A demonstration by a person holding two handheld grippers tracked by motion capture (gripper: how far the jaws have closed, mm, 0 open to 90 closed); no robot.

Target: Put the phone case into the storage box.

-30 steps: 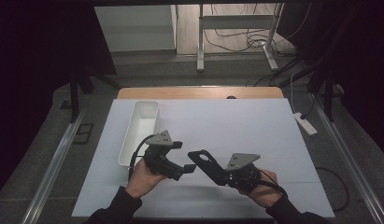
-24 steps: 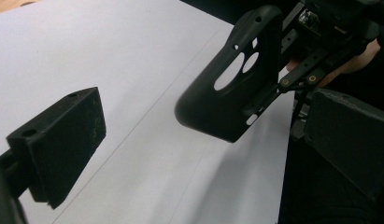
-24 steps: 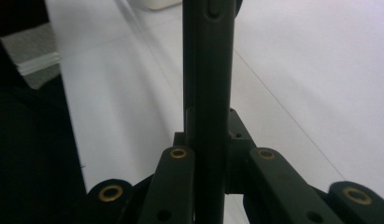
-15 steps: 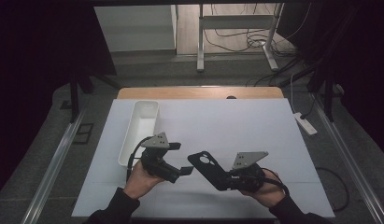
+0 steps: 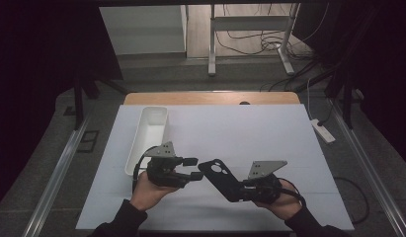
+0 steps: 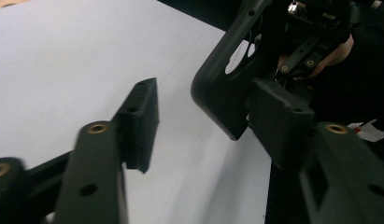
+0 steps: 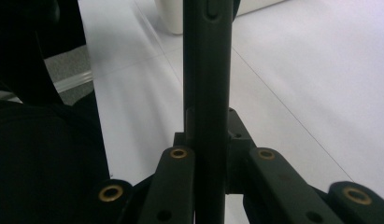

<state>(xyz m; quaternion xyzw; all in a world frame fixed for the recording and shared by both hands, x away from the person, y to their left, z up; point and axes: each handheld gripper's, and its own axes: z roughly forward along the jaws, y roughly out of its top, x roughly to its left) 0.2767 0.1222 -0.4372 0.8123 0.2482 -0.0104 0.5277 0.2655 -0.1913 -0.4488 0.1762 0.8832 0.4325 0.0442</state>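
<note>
We are clamping the black phone case (image 5: pixel 221 178) edge-on in our right claw (image 5: pixel 238 187), above the white surface (image 5: pixel 250 133). Our left claw (image 5: pixel 194 168) is half-wide and has just been closing around the case's far corner, one pad (image 6: pixel 278 119) beside it.

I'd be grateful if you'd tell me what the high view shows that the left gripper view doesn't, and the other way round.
The high view adds the white tray and the power strip off the table's edge. The left gripper view adds the close-up: the black phone case has its corner by one pad, with the other pad apart from it. The jaws have just been closing. Shared: the left gripper, the right gripper gripping the case, and the white table.
</note>
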